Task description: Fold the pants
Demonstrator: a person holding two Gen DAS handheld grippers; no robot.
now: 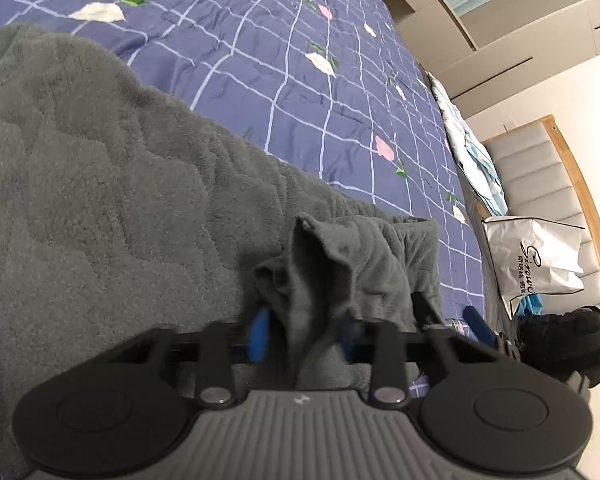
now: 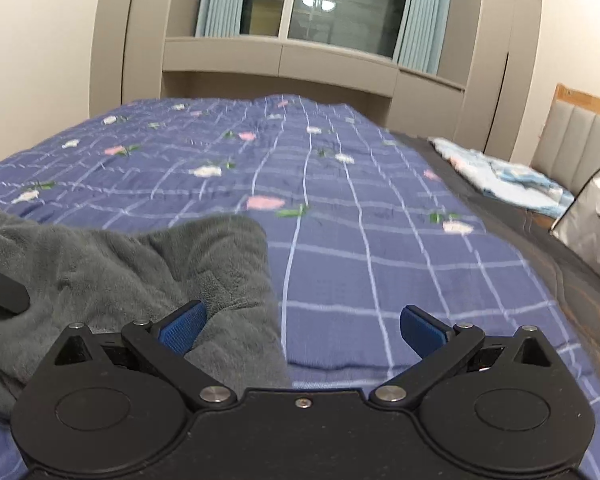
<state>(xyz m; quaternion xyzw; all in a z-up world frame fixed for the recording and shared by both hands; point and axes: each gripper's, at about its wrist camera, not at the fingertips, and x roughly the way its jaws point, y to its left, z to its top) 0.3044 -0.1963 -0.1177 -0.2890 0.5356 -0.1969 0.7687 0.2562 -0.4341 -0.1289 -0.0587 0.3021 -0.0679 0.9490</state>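
Observation:
Grey fleece pants [image 1: 100, 168] lie spread on the blue checked bedspread [image 1: 284, 52]. My left gripper [image 1: 304, 332] is shut on a bunched end of the pants, which rises in folds between its blue pads. In the right wrist view the pants [image 2: 112, 268] lie at the lower left. My right gripper [image 2: 300, 330] is open and empty; its left blue pad [image 2: 182, 326] rests over the edge of the pants and its right pad hangs over the bedspread [image 2: 380, 248]. The right gripper's blue finger [image 1: 478, 322] shows at the right of the left wrist view.
A white shopping bag [image 1: 536, 256] and a black bag [image 1: 564, 344] stand by the padded headboard [image 1: 540, 184]. Folded light-blue cloth [image 2: 500, 178] lies at the bed's right side. Cabinets and a curtained window [image 2: 324, 4] are beyond the bed.

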